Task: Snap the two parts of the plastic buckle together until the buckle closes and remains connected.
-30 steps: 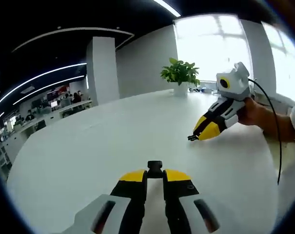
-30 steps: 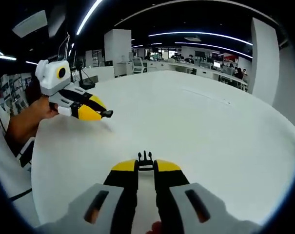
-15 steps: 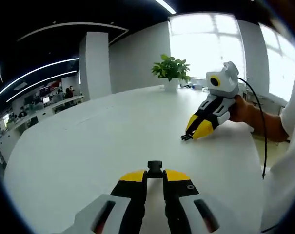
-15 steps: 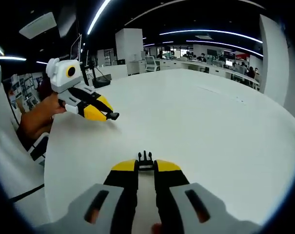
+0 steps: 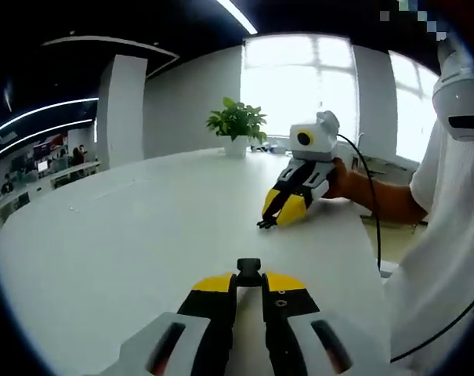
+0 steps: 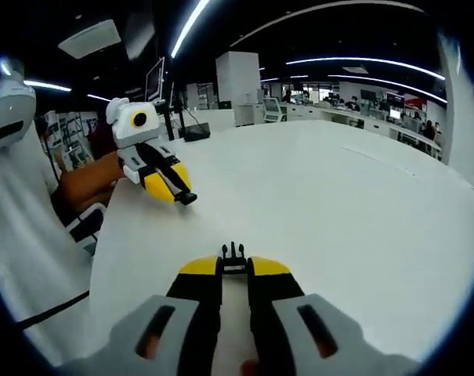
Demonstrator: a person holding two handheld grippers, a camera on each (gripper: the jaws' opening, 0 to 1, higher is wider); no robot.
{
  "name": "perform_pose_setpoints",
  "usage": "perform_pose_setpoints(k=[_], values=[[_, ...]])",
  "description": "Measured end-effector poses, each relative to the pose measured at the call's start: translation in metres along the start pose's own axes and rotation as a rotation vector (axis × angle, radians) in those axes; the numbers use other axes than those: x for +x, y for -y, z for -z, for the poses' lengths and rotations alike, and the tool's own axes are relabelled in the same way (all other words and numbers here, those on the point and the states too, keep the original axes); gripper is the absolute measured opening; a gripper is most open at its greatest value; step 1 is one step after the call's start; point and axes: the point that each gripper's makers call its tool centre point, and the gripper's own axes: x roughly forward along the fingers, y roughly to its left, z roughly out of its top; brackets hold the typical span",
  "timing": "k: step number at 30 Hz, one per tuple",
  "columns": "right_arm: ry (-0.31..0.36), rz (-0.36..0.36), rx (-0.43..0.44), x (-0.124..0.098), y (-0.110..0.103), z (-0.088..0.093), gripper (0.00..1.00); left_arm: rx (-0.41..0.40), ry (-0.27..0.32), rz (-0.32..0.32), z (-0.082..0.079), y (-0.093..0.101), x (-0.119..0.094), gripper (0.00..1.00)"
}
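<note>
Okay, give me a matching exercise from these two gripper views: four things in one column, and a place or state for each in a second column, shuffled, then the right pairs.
Things:
1. left hand-held gripper
2. right hand-held gripper
3. potted plant
4. white table

Places or states:
A. stands at the table's far edge, before the bright window
B. shut on the pronged buckle part
C. the surface under both grippers
D. shut on the blunt socket buckle part

Pairs: 1-D, 2-B, 3-A, 4-C
</note>
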Motion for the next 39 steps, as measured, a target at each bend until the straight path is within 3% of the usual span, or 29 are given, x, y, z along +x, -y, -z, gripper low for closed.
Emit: perform_pose_setpoints(k=[9, 14, 32, 39], values=[[-0.024, -0.143, -0.038, 0.003, -0.02, 0.003, 0.13, 0.015, -0.047, 0.105, 0.011, 0.018, 0.001, 0.12], [-0.006, -0.209, -0.077, 0.005, -0.031, 0.003, 0.13, 0.024, -0.058, 0.129, 0.011, 0.021, 0.001, 0.12], [-0.007, -0.297, -0.159, 0.009, -0.062, 0.005, 0.13, 0.099, -0.092, 0.216, 0.019, 0.04, 0.004, 0.12], [-0.017, -0.32, -0.195, 0.011, -0.072, 0.007, 0.13, 0.142, -0.076, 0.24, 0.019, 0.042, 0.004, 0.12]])
